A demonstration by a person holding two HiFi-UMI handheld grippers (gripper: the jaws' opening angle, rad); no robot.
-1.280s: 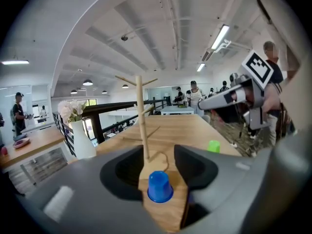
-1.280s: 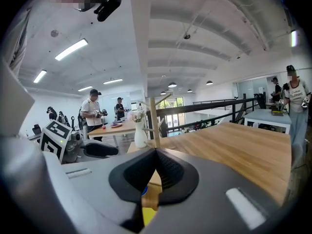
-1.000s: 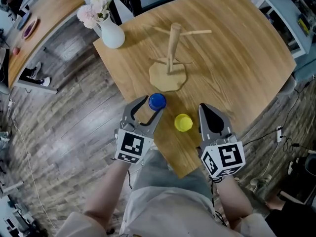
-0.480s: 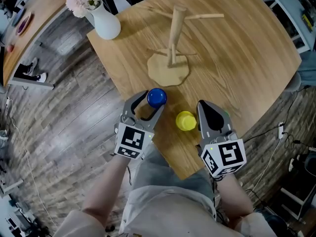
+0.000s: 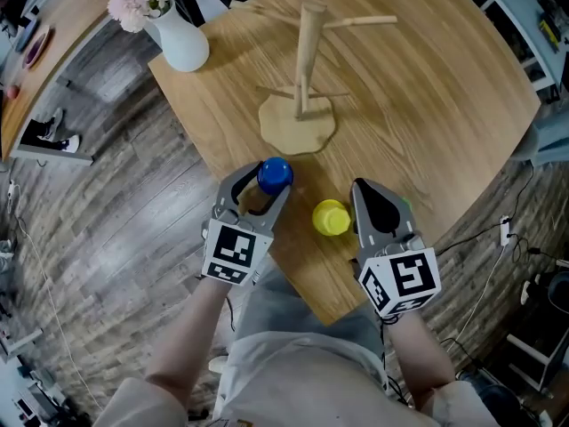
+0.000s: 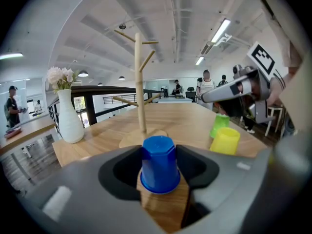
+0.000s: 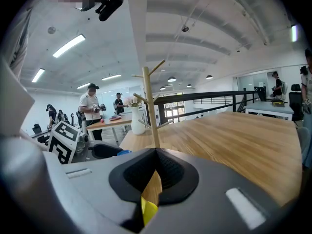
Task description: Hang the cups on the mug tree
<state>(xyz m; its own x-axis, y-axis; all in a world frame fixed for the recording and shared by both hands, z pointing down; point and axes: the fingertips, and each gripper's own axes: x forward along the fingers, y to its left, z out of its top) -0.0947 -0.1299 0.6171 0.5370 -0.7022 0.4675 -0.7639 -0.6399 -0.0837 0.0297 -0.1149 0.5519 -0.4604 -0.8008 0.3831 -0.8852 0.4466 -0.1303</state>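
Observation:
A blue cup (image 5: pixel 274 174) stands upside down on the table between the fingertips of my left gripper (image 5: pixel 265 187). Those jaws have just been closing and still stand wide, with the pads close beside the cup's sides (image 6: pixel 160 164). A yellow cup (image 5: pixel 331 217), also upside down, sits just left of my right gripper (image 5: pixel 368 190), which is shut and empty. A green cup (image 6: pixel 220 125) stands behind the yellow one (image 6: pixel 224 140), mostly hidden in the head view. The wooden mug tree (image 5: pixel 302 60) stands bare farther back on the table.
A white vase of flowers (image 5: pixel 178 47) sits at the table's (image 5: pixel 427 105) far left corner. The table's near edge runs under both grippers, with wood floor (image 5: pixel 116 221) to the left. People stand at other tables in the background (image 7: pixel 91 111).
Both grippers have sunk toward the table. The left jaws now sit lower around the blue cup. The cups and the mug tree have not moved.

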